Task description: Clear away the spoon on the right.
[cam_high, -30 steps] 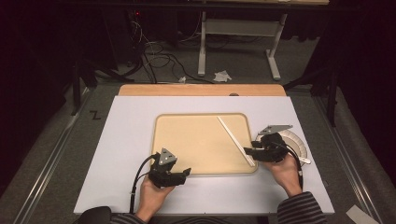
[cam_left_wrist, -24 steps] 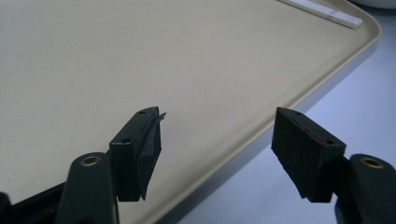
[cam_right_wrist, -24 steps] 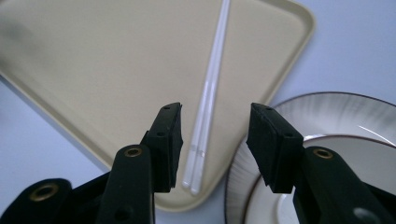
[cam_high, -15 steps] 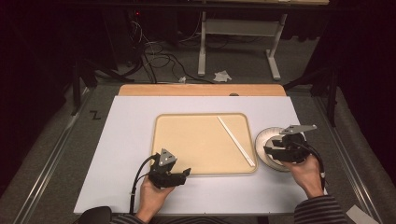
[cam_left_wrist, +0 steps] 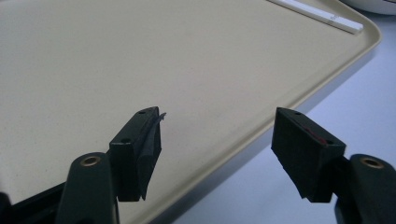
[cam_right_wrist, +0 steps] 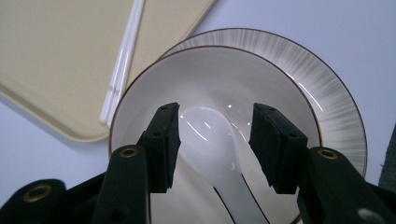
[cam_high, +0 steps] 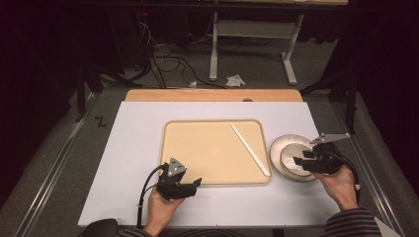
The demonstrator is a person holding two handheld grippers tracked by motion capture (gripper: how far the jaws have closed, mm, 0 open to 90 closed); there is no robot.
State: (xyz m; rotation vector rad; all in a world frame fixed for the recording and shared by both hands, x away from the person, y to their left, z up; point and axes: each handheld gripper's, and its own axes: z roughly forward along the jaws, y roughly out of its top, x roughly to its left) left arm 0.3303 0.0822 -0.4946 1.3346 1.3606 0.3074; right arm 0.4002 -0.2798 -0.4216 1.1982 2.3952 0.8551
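Spoon (cam_right_wrist: 212, 144) first: a white glazed soup spoon, lying in a white bowl (cam_right_wrist: 154, 88) that sits on a ribbed plate (cam_right_wrist: 322, 84), all on the tabletop (cam_high: 133, 148) just right of the beige tray (cam_high: 197, 153). By its gloss it looks like ceramic or hard melamine, so I judge it stiff, fairly light, slippery under hard pads, and liable to chip if dropped or knocked against the bowl. The handle, running down toward the camera in the right gripper view, seems the best place to take it: narrow enough to fit between the jaws, with flatter sides than the rounded scoop.

In that view the right claw (cam_right_wrist: 215, 140) stands spread, jaws to either side of the spoon's scoop and above it, not touching it; the scoop lies squarely between them. In the high view the same right claw (cam_high: 302, 161) hovers over the bowl (cam_high: 291, 158).

Over the near edge of the tray the left claw (cam_left_wrist: 219, 144) is also spread and empty, well apart from the spoon. White chopsticks (cam_high: 249, 149) lie along the tray's right side.
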